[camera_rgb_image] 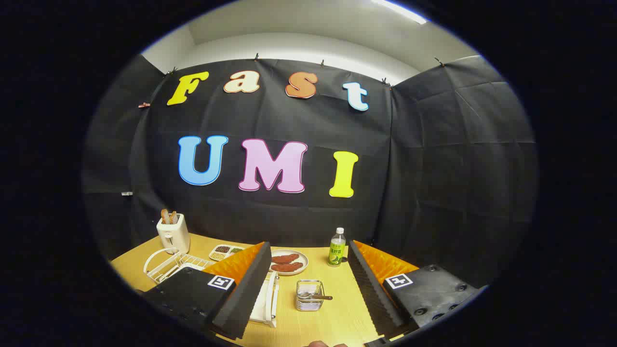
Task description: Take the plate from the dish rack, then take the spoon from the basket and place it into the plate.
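The gripper (308, 289) hangs above a pale wood-grain table (337, 318), its ridged fingers spread wide and holding nothing. Between them sits a small wire basket (309, 295) with the spoon (315, 295) lying in it, handle poking out. By the left finger a white plate (266, 301) stands on edge (its rack is mostly hidden). Beyond lie a round dish of brown food (288, 261), a green-labelled bottle (337, 247), a white wire rack (166, 266) and a cream toaster (173, 233)
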A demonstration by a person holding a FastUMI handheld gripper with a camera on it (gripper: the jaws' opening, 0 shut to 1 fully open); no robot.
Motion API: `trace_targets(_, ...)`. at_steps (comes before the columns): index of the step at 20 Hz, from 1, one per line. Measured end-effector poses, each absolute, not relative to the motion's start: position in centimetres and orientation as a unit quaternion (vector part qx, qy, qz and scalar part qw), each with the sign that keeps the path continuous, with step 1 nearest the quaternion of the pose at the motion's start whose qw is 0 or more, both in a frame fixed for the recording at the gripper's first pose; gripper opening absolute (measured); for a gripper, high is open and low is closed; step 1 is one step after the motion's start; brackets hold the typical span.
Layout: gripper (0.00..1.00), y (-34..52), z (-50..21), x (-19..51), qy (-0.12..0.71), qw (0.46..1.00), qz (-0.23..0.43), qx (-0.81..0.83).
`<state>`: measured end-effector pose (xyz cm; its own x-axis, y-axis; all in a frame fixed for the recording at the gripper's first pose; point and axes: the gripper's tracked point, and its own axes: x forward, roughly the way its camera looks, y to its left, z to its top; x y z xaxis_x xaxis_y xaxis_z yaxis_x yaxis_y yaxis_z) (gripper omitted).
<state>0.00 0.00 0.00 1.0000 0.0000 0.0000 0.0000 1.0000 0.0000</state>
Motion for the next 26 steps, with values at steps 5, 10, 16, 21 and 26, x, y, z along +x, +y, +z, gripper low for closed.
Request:
trace_targets(5, 0.97, 0.6, 0.2, 0.3, 0.008, 1.0, -0.007, 0.006)
trace_targets(10, 0.97, 0.9, -1.0, 0.3, 0.034, 0.999, -0.015, -0.001)
trace_targets(16, 0.97, 1.5, -2.1, 0.6, 0.059, 0.998, -0.02, 0.009)
trace_targets(21, 0.97, 2.9, -2.9, 1.6, 0.085, 0.996, -0.014, 0.008)
trace_targets(26, 0.98, 6.6, -3.1, 4.1, 0.12, 0.992, 0.029, -0.01)
